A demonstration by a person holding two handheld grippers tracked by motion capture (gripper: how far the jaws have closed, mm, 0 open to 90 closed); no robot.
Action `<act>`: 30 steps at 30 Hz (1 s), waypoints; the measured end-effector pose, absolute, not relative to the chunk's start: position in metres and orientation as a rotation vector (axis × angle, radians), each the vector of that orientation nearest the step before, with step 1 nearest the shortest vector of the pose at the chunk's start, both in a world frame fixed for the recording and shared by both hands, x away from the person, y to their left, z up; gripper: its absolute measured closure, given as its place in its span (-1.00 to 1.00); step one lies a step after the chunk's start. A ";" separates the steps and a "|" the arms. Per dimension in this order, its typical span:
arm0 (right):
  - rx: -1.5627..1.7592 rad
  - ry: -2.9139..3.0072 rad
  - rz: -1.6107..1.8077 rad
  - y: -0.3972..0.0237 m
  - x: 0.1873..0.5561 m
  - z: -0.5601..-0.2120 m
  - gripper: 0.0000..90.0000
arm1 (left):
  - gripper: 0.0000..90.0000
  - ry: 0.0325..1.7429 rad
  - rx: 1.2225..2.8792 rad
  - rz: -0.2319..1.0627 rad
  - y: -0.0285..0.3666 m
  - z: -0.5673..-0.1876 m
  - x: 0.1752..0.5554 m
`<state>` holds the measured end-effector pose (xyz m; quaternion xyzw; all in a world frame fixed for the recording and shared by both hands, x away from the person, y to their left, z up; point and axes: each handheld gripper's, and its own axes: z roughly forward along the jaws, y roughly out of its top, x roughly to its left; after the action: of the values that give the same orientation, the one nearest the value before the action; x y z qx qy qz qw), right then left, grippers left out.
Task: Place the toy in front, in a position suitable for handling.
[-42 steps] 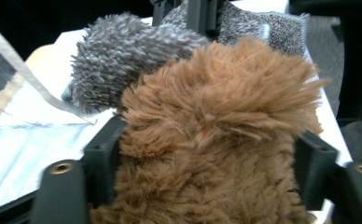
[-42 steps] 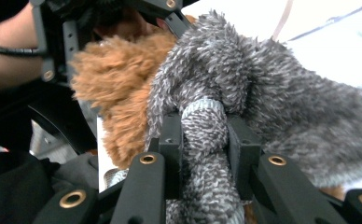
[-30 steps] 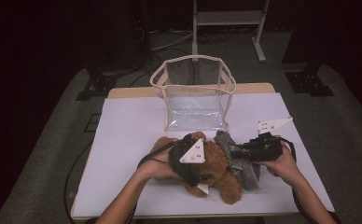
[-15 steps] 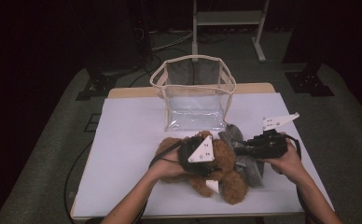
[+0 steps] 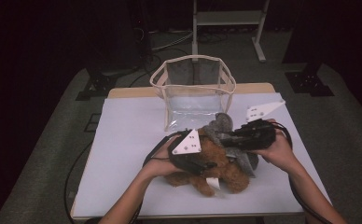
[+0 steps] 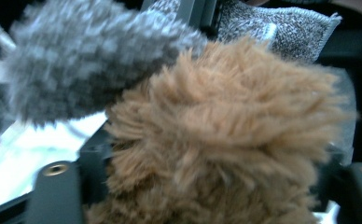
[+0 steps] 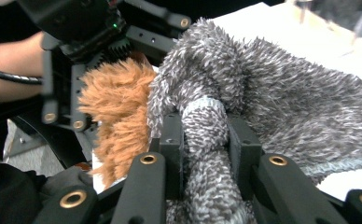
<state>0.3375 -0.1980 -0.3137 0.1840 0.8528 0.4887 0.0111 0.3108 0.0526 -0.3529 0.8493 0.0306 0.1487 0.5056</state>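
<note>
A brown teddy bear (image 5: 230, 179) lies on the white table (image 5: 123, 154) near its front edge, with a grey fuzzy garment (image 5: 221, 123) around it. My left gripper (image 5: 207, 165) is over the bear; brown fur (image 6: 226, 140) fills the space between its jaws, which have just been opening and still touch it on both sides. My right gripper (image 5: 222, 136) comes in from the right, shut on a rolled, sleeve-like part of the grey garment (image 7: 207, 121) and holding it above the bear. The left gripper (image 7: 67, 70) is close behind the brown fur in the right gripper view.
A clear plastic bag with cream trim (image 5: 193, 93) stands open just behind the bear, near the table's far edge. Bare table lies to the left. Black cables trail off the front edge. A metal stand (image 5: 226, 18) is on the floor beyond.
My right gripper has risen with the grey garment, pulling it up and towards the bag. The left gripper stays on the bear, shifting slightly right and then back.
</note>
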 end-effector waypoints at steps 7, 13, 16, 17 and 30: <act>0.523 2.696 1.535 -0.162 0.350 -0.309 0.57 | -0.83 0.130 2.043 0.432 0.077 -0.356 0.303; 0.533 2.677 1.556 -0.159 0.350 -0.309 0.57 | -0.14 0.120 2.012 0.481 0.091 -0.356 0.300; 0.566 2.662 1.615 -0.170 0.349 -0.313 0.57 | -0.10 0.124 2.006 0.467 0.092 -0.356 0.302; 0.579 2.658 1.629 -0.173 0.348 -0.317 0.57 | -0.10 0.122 2.009 0.465 0.092 -0.356 0.302; 0.795 2.728 1.607 -0.219 0.336 -0.376 0.56 | -0.11 0.112 2.058 0.455 0.080 -0.357 0.306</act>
<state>0.3363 -0.2190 -0.3763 0.2430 0.8341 0.4913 -0.0615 0.3059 0.0803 -0.3571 0.8482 0.0463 0.1878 0.4930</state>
